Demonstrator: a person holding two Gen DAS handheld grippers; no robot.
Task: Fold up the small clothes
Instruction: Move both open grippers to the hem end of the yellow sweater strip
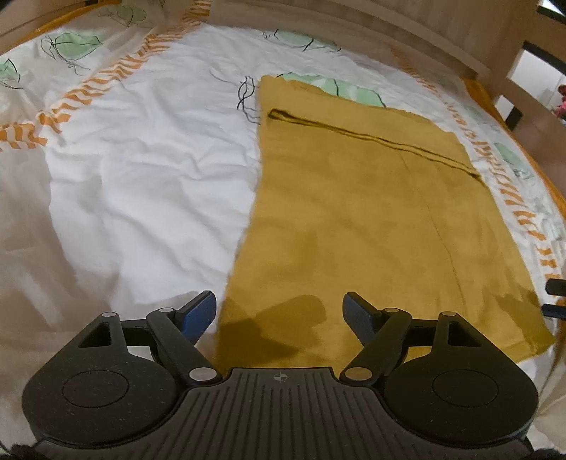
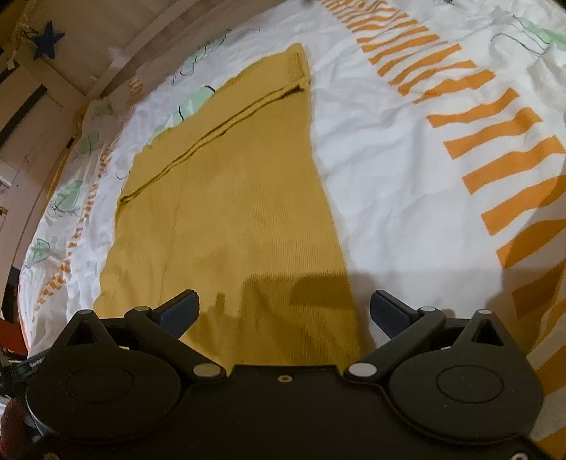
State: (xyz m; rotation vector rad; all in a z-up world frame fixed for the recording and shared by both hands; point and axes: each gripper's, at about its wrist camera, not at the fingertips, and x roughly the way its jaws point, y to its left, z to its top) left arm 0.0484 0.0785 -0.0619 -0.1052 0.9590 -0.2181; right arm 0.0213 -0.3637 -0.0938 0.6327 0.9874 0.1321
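A mustard-yellow garment [image 1: 361, 212] lies flat on the bed, folded into a long strip with a dark seam line across its far part. It also shows in the right wrist view [image 2: 226, 198]. My left gripper [image 1: 279, 311] is open and empty, hovering over the garment's near left corner. My right gripper [image 2: 283, 309] is open and empty, hovering over the garment's near right corner. The tips of the right gripper's fingers [image 1: 555, 297] show at the right edge of the left wrist view.
The bedsheet [image 1: 141, 159] is white and wrinkled, with orange stripes [image 2: 495, 148] and green leaf prints. A wooden bed frame [image 1: 460, 32] runs along the far side. A wall with a blue star [image 2: 47, 40] stands at the far left.
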